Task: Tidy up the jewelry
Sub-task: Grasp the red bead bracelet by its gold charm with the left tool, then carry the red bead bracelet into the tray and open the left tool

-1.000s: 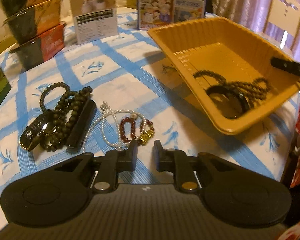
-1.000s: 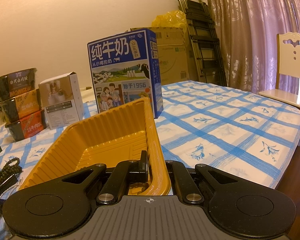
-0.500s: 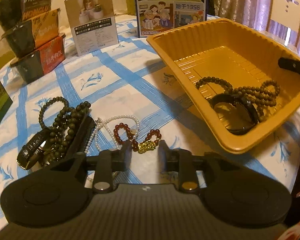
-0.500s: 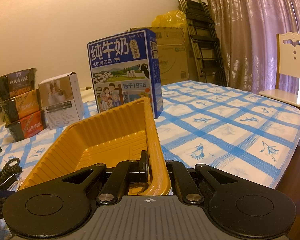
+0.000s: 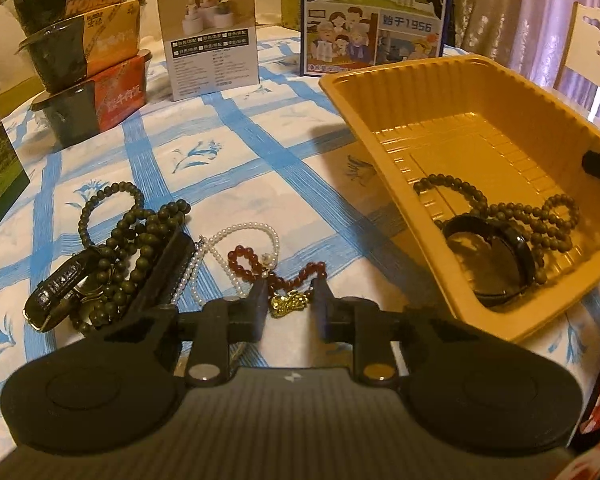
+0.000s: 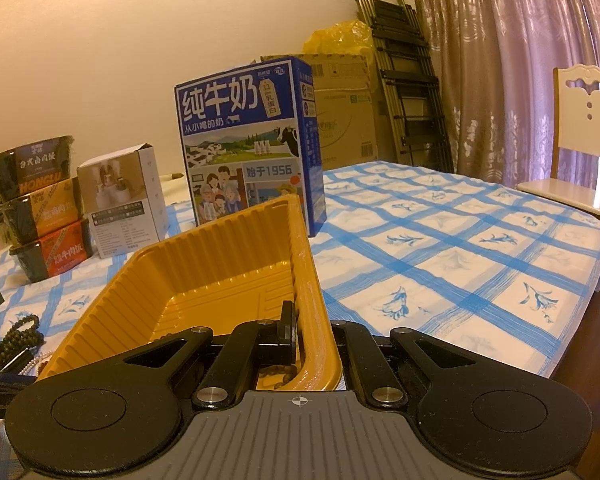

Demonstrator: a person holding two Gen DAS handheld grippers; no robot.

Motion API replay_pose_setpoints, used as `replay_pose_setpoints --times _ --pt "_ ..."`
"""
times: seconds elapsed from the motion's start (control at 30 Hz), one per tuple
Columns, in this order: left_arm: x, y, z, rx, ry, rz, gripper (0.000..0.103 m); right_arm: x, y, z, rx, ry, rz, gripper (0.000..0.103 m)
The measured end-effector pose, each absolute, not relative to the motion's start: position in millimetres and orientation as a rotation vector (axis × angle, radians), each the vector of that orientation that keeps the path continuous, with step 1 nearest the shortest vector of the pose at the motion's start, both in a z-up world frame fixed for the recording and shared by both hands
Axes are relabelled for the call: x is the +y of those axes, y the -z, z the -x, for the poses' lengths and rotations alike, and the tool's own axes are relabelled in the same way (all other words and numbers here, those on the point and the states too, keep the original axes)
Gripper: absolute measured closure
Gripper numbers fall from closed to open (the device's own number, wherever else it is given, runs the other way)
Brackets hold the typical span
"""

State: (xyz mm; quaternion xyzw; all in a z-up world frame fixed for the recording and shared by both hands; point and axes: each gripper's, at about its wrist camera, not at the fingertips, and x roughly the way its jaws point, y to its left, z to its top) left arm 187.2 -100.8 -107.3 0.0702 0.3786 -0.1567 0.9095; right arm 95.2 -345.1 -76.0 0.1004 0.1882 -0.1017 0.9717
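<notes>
My left gripper (image 5: pixel 291 288) is low over the blue-checked tablecloth, jaws closing, with the gold charm (image 5: pixel 288 302) of a red bead bracelet (image 5: pixel 244 258) between the fingertips; a small gap still shows on each side. A pearl strand (image 5: pixel 236 230), a heap of dark beads (image 5: pixel 140 236) and a black band (image 5: pixel 56 292) lie to its left. The yellow tray (image 5: pixel 420 92) sits tilted at the right, holding a dark bead strand (image 5: pixel 520 216) and a black bangle (image 5: pixel 500 264). My right gripper (image 6: pixel 300 320) is shut on the tray's (image 6: pixel 220 264) near rim.
A blue milk carton (image 6: pixel 248 148), a white box (image 6: pixel 120 200) and a stack of black bowls (image 6: pixel 40 208) stand along the far side. A chair (image 6: pixel 580 140), a folded ladder (image 6: pixel 404 80) and cardboard boxes are beyond the table's right edge.
My left gripper came forward and down over the red bracelet; its jaws widened, then narrowed around the gold charm. The right gripper and the tray kept still.
</notes>
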Motion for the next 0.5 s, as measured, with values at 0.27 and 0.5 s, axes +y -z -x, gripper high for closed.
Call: replay_pose_setpoints --times 0.27,0.5 --pt "-88.2 99.0 -159.0 0.805 0.382 -0.153 0.086 -344.8 75.8 -95.4 0.38 0.206 -0.203 0.099" --pt "-76.7 67.2 -131.7 0.768 0.433 -0.119 0.086 -345.0 76.0 -95.4 0.379 0.205 -0.201 0.099"
